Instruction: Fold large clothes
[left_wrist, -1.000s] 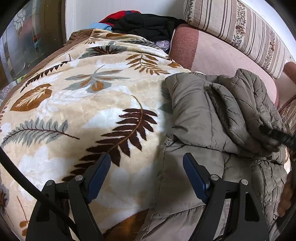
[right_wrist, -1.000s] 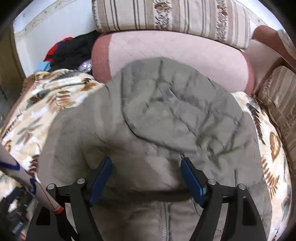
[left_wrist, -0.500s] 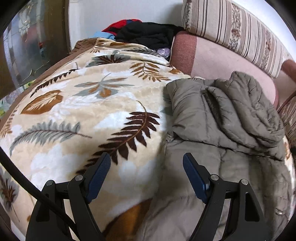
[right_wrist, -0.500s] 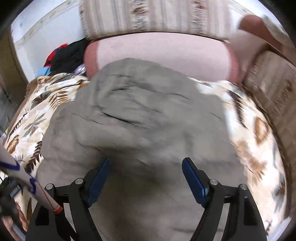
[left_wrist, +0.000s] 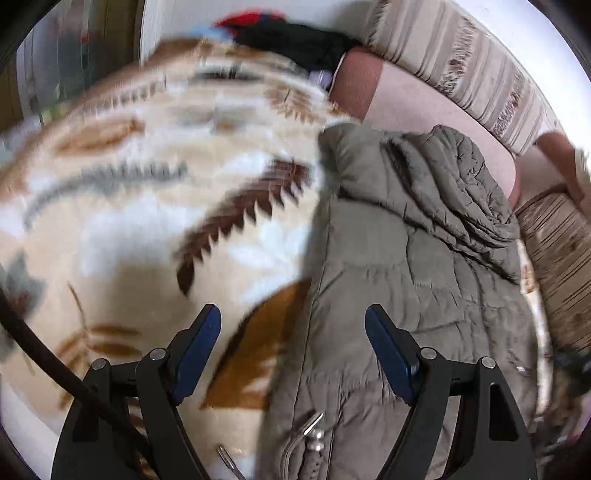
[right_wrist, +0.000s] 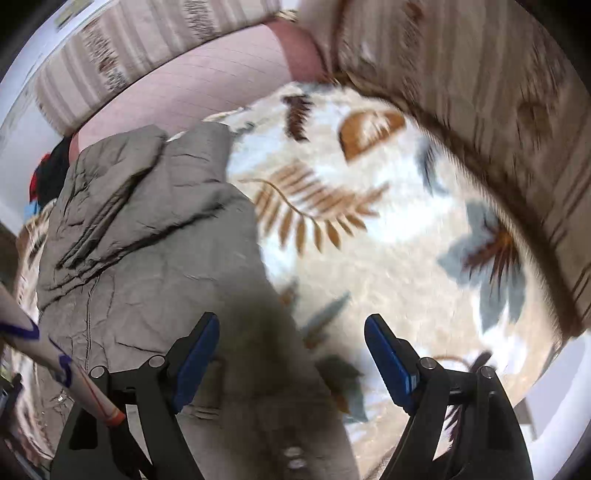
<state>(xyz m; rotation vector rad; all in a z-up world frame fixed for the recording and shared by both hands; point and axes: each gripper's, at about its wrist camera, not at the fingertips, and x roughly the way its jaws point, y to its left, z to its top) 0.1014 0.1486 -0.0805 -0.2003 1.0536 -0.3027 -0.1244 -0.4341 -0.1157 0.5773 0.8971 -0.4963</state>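
Observation:
A grey-olive quilted jacket (left_wrist: 413, 258) lies on a leaf-patterned blanket (left_wrist: 147, 206), its top part folded back on itself toward the far end. Its zipper pull (left_wrist: 312, 430) shows at the near hem. My left gripper (left_wrist: 293, 350) is open and empty, above the jacket's left edge near the hem. In the right wrist view the jacket (right_wrist: 147, 251) lies on the left. My right gripper (right_wrist: 291, 354) is open and empty, above the jacket's right edge and the blanket (right_wrist: 388, 236).
A pink sofa seat cushion (left_wrist: 424, 107) and striped back cushions (left_wrist: 461, 51) lie beyond the jacket. A pile of black and red clothes (left_wrist: 291, 37) sits at the far corner. A striped armrest (right_wrist: 480, 110) borders the blanket on the right. A cable (left_wrist: 55, 365) crosses the lower left.
Both grippers have pulled back toward the jacket's near hem. The right gripper has swung right, off the jacket's middle to its right edge. Both stay open.

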